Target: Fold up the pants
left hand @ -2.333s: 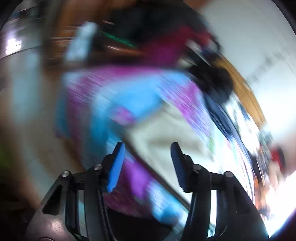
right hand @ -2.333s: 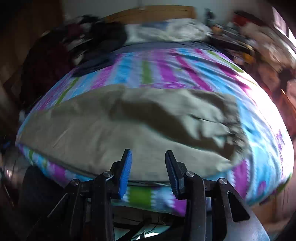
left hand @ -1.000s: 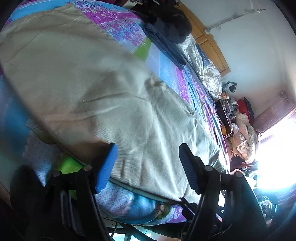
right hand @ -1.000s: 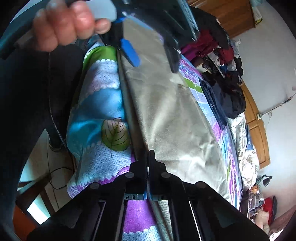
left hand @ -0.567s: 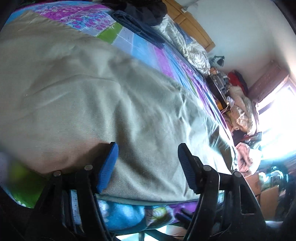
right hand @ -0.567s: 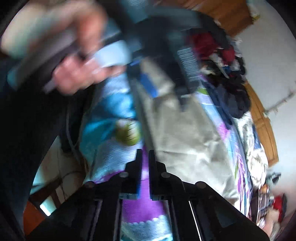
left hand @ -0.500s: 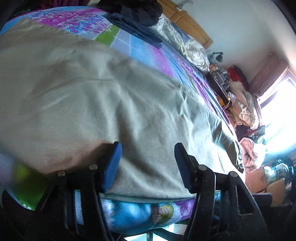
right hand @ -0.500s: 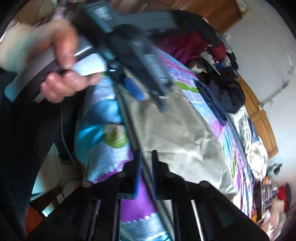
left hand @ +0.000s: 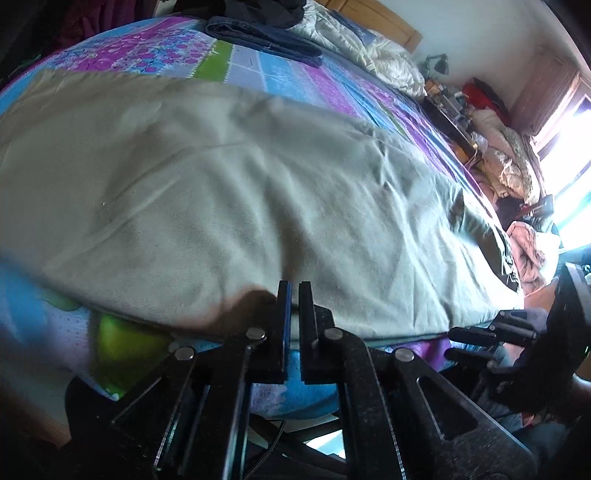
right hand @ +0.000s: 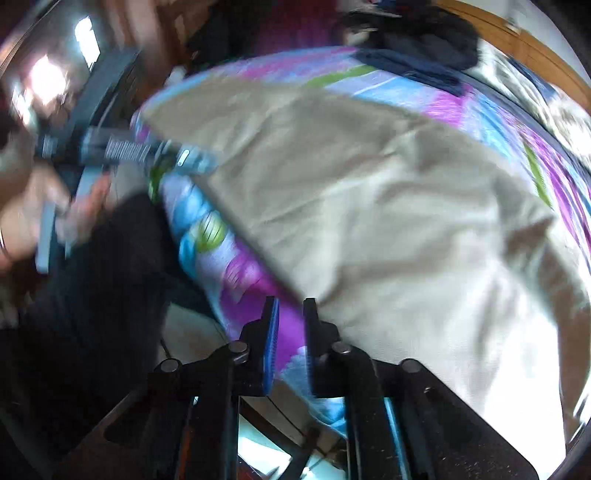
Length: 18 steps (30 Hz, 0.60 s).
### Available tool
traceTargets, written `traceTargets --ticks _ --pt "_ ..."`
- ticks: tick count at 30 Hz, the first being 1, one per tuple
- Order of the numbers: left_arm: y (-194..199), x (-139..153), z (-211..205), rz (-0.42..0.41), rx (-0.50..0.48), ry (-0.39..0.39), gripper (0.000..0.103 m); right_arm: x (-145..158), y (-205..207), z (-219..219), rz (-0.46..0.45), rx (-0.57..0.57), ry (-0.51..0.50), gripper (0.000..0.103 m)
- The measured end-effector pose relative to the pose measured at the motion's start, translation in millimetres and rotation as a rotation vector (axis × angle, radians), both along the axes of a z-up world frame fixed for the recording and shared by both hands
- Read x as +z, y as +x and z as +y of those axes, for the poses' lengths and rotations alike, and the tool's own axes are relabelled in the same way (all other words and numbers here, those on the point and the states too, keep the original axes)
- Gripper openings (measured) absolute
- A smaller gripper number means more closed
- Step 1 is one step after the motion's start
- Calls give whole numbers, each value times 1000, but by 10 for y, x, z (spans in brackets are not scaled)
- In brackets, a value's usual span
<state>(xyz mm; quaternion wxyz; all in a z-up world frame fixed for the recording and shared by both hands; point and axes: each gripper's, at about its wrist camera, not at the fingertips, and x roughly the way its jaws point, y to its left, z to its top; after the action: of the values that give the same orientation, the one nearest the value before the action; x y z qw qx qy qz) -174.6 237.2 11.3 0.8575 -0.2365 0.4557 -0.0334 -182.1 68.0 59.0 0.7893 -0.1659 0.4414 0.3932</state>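
Lying flat on bedspread (left hand: 255, 70), khaki pants (left hand: 229, 192), left gripper (left hand: 294, 295) pinching near edge

Pants (left hand: 229, 192) are seen as matt, beige woven cloth w/ soft creases, laid on a printed cotton-like bedsheet (left hand: 258, 70). Left gripper (left hand: 294, 295) is made of matt black, grainy plastic w/ shiny metal rivets; headboard (left hand: 373, 18) is smooth wood.

No text, label, brand, number or sign could be read in either wrist view. The patterned bedsheet (left hand: 258, 70) showed only flowers, leaves and stripes, with no lettering. In the right wrist view, a ribbed band on the left gripper (right hand: 192, 162) was too blurred to tell whether it bore writing.
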Motion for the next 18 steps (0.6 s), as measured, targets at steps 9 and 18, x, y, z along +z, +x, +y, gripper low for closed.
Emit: traceTargets --ticks 9,18 --pt "830 408 -859 -149 -144 -128 39 30 2331 -725 117 -471 100 14" --pt "1053 -424 -895 -136 -90 -168 2 -252 3509 -891 -65 -638 -138 1"
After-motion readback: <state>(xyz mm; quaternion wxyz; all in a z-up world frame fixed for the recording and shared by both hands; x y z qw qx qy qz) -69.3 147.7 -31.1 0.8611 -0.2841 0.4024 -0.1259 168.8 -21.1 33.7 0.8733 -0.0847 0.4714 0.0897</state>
